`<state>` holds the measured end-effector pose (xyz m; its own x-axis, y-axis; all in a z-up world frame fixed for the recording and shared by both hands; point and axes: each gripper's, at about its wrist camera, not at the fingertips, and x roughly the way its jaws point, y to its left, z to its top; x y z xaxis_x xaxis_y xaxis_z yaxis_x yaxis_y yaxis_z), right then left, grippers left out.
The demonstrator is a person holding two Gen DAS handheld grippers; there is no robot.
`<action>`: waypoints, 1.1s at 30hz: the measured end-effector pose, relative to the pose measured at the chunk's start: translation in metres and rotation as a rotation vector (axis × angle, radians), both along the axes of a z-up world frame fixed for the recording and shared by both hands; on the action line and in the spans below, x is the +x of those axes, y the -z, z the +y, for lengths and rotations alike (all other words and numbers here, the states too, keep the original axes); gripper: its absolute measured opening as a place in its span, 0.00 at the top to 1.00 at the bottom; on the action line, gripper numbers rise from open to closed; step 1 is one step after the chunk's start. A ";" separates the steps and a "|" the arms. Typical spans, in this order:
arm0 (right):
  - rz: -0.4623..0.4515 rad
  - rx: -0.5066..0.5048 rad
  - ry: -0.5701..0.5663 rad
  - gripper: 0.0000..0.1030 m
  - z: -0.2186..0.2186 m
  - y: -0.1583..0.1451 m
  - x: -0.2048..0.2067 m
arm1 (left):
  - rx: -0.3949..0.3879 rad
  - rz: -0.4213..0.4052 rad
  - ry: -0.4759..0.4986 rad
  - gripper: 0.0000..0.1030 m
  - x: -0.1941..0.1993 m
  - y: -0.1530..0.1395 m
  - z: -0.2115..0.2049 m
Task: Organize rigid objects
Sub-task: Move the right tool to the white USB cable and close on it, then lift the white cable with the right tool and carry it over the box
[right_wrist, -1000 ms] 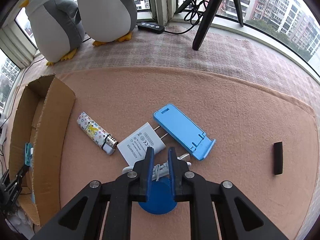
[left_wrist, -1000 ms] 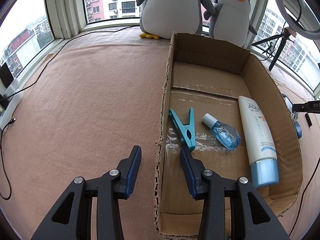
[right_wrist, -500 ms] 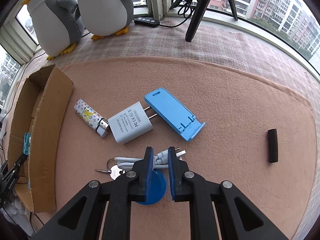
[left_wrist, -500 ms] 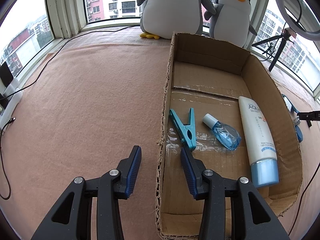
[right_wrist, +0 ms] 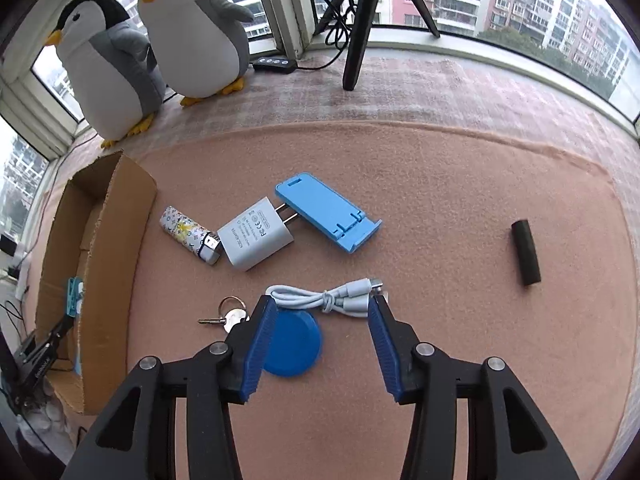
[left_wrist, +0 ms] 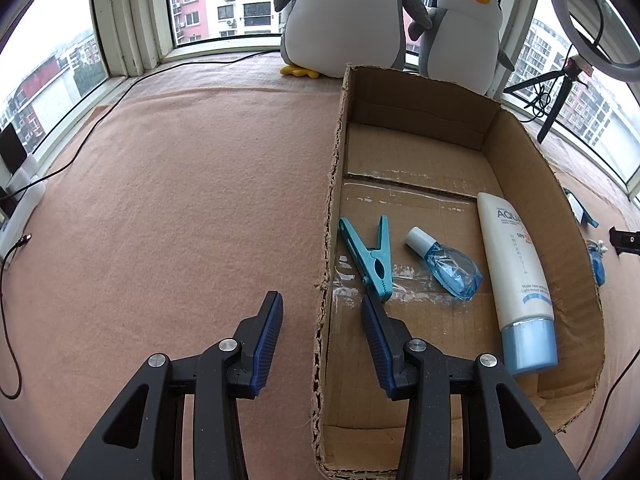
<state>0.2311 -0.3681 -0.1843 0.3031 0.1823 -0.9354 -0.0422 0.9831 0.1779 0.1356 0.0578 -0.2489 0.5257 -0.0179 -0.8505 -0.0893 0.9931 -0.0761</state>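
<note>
Right gripper (right_wrist: 322,310) hangs low-centre, fingers spread over the cable (right_wrist: 324,298); close squarely on its bundled middle; left gripper (left_wrist: 322,312) gapes astride the box (left_wrist: 328,240) wall.

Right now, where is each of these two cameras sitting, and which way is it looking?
Left wrist view: rides on the left gripper, looking forward and down into the cardboard box holding a clothespin; its two open fingers show.
Right wrist view: rides on the right gripper, looking down at the white cable, charger and blue lid on the blanket; its open fingers show.
Shared: both see the box, the clothespin and the two toy penguins.
</note>
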 end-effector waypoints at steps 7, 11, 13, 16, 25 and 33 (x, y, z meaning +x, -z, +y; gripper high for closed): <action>0.084 0.251 0.254 0.57 -0.035 0.021 0.000 | 0.003 -0.001 0.000 0.56 0.000 0.000 -0.001; 0.117 0.276 0.285 0.57 -0.033 0.031 0.010 | 0.002 0.000 0.002 0.56 0.000 0.000 0.000; 0.121 0.260 0.298 0.57 -0.030 0.035 0.014 | -0.001 0.000 0.001 0.56 0.001 0.000 0.000; 0.125 0.236 0.316 0.57 -0.027 0.038 0.020 | -0.002 0.000 0.001 0.56 0.000 0.000 0.001; 0.076 0.018 0.196 0.61 0.003 0.039 0.024 | -0.005 -0.001 -0.001 0.56 0.001 0.000 0.001; 0.064 -0.013 0.093 0.81 0.007 0.036 0.009 | -0.005 -0.001 -0.002 0.56 0.001 0.001 0.000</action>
<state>0.2399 -0.3611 -0.2198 0.2580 0.1443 -0.9553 0.0600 0.9845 0.1649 0.1366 0.0577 -0.2497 0.5263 -0.0214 -0.8500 -0.0913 0.9925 -0.0816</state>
